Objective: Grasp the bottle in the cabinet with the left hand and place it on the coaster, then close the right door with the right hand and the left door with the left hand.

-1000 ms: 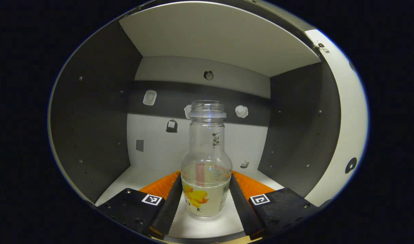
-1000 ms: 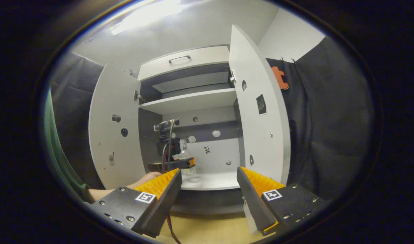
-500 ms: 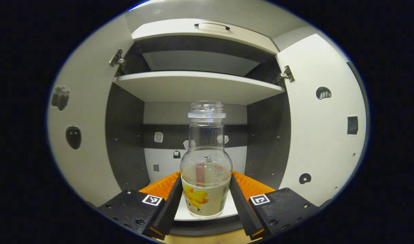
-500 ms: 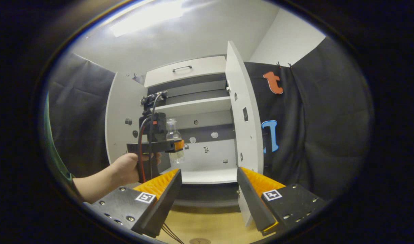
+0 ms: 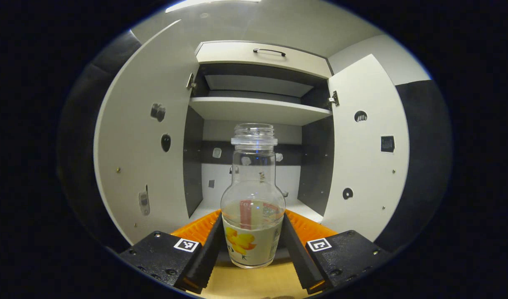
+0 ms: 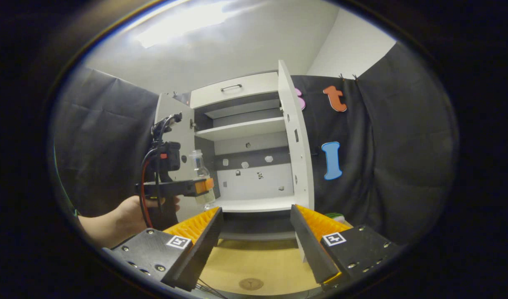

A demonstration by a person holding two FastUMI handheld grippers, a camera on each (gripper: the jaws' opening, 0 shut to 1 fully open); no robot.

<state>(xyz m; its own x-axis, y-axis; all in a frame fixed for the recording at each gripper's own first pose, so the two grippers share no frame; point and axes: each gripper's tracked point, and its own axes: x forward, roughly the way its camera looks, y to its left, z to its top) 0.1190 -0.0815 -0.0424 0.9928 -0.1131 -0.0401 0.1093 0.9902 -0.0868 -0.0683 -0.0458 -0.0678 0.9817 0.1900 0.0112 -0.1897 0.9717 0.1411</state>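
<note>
My left gripper [image 5: 253, 243] is shut on a clear, capless bottle [image 5: 253, 207] with a yellow-flower label, held upright in the air in front of the cabinet [image 5: 258, 110]. In the right gripper view the same bottle [image 6: 200, 174] hangs in the left gripper [image 6: 195, 187], held by a hand left of the cabinet opening. My right gripper [image 6: 256, 236] stands open and holds nothing, low over the wooden table. A round brown coaster [image 6: 251, 284] lies on the table just ahead of it. The left door [image 5: 150, 153] and the right door [image 5: 368, 149] both stand open.
A wooden table [image 6: 258, 265] runs in front of the cabinet. The cabinet has a middle shelf [image 6: 241, 128] and a top drawer with a handle [image 6: 231, 87]. A green-topped object [image 6: 334, 216] sits at the table's right, behind the right door [image 6: 297, 141]. Black cloth surrounds the booth.
My left gripper has pulled back out of the cabinet with the bottle, which now hangs in front of the shelf edge. The right gripper view has drawn back, bringing the coaster fully into view.
</note>
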